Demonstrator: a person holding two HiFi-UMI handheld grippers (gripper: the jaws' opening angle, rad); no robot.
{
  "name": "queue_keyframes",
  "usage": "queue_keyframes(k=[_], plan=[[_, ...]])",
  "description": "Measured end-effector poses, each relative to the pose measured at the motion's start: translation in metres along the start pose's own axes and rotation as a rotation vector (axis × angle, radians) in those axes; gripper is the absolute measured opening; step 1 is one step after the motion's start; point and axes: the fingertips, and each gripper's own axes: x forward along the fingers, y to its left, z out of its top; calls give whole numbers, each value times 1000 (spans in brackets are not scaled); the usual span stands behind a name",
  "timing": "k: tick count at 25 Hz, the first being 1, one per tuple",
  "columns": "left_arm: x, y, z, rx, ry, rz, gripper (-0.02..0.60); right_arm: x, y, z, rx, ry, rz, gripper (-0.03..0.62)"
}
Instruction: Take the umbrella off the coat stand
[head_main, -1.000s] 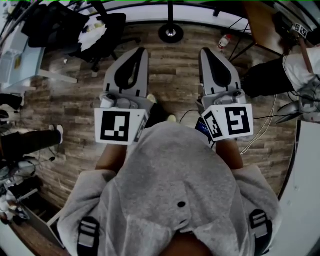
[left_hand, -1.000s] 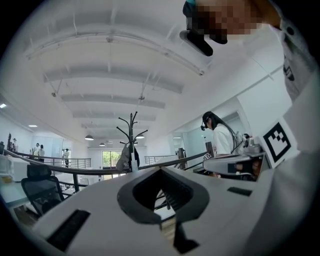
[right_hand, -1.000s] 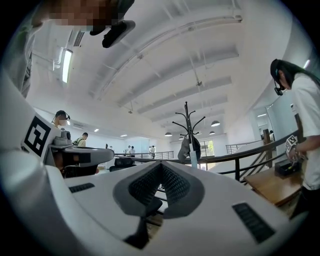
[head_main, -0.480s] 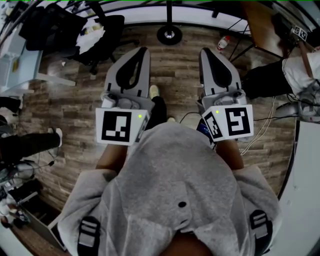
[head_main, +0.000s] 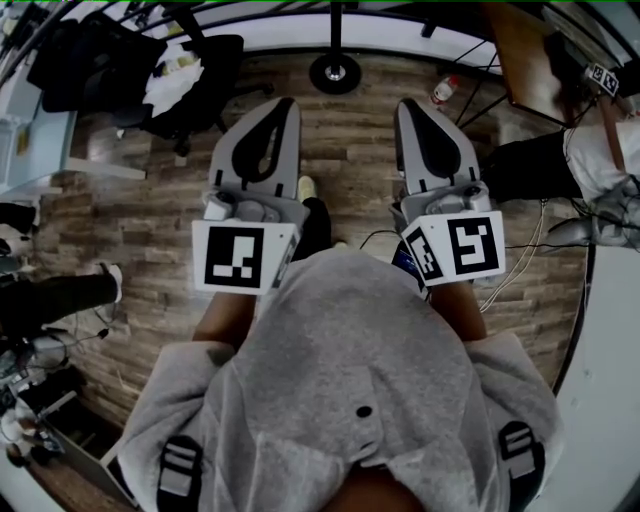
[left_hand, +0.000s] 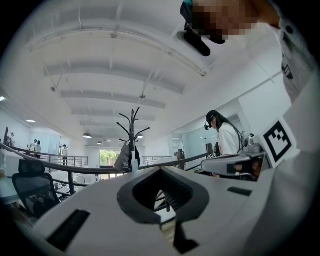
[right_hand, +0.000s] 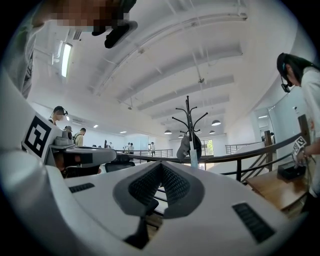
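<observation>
left gripper (head_main: 284, 101), right gripper (head_main: 408, 103), both jaws closed empty, one coat stand (right_hand: 189, 120), one umbrella (right_hand: 193, 158)

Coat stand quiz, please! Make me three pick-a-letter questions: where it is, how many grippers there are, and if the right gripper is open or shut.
1. The coat stand is: A. upright, ahead of the left gripper and right gripper; B. lying flat; C. gripped by both.
2. Grippers in the head view: A. one; B. two; C. four.
3. The right gripper is: A. wide open; B. clamped on the stand; C. shut, empty.
Answers: 1 A, both gripper views face it. 2 B, one at each side. 3 C, its jaws meet with nothing between.
</observation>
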Motion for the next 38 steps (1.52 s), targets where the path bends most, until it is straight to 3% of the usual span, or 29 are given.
queue_keyframes(k=[23,27,38], plan=[[152,116,-24,-34,42,-32,11,188,-56,-9,-11,50,-2,14],[166,134,-44,-30,50,-43,11,211,-60,-29,-8,54,-13,14],[214,157,-47,-27,77,-63,11,256,-87,-31,19,68,-37,14]])
